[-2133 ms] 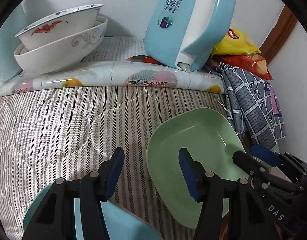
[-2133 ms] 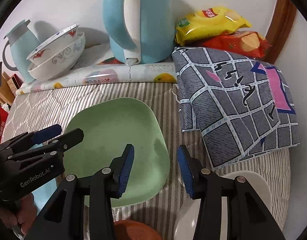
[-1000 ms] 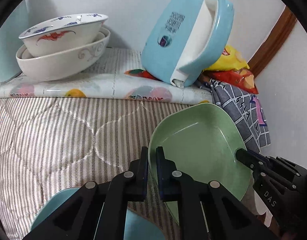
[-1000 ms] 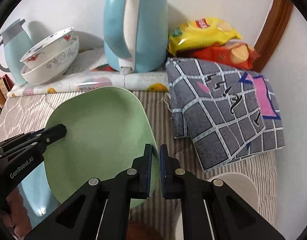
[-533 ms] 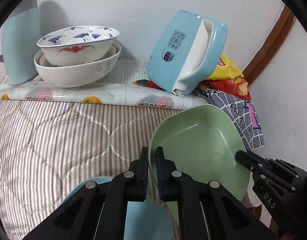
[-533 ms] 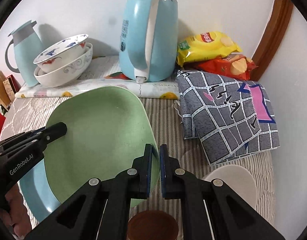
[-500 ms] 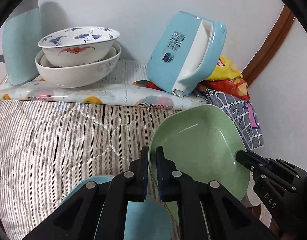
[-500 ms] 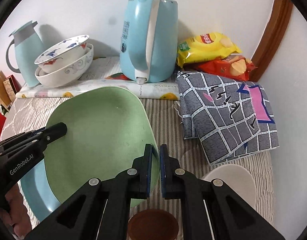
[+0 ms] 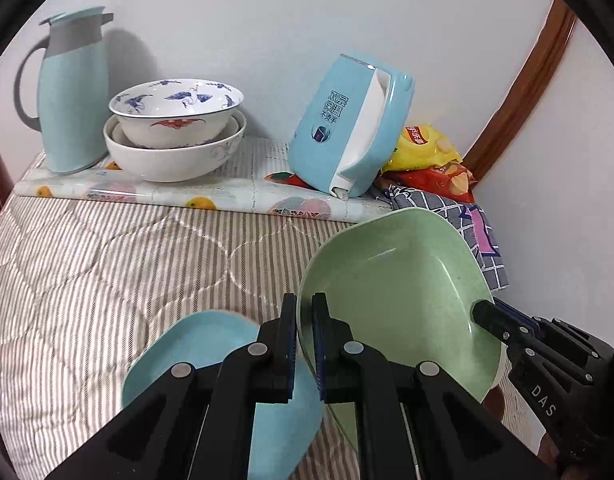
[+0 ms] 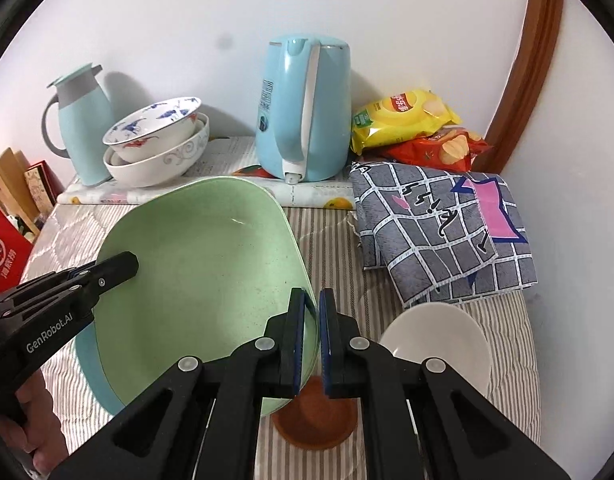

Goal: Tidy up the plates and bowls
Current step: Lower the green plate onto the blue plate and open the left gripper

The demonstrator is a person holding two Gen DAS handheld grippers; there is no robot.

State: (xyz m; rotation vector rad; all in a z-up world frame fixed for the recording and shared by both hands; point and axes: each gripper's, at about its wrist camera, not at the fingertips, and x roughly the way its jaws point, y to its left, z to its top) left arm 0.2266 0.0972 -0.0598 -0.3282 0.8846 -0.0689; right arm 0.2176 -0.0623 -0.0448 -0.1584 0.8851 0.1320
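Between both grippers, holding up the green plate (image 10: 203,276) in the air, tipped. Left gripper (image 9: 305,344) pinching one rim, right gripper (image 10: 311,340) pinching the other rim, both clamped tight on it. Hanging just over the blue plate (image 9: 195,352) under the left gripper, maybe going on top. Looking smooth, hard and slippery, with rounded corners and thin edges, so maybe sliding out or twisting if one side is pulling harder. Resting below on soft, bumpy striped bedding (image 9: 107,260), so maybe wobbling once set down. Sitting close under the right gripper: brown saucer (image 10: 315,416) and white bowl (image 10: 439,340), easy to bump.
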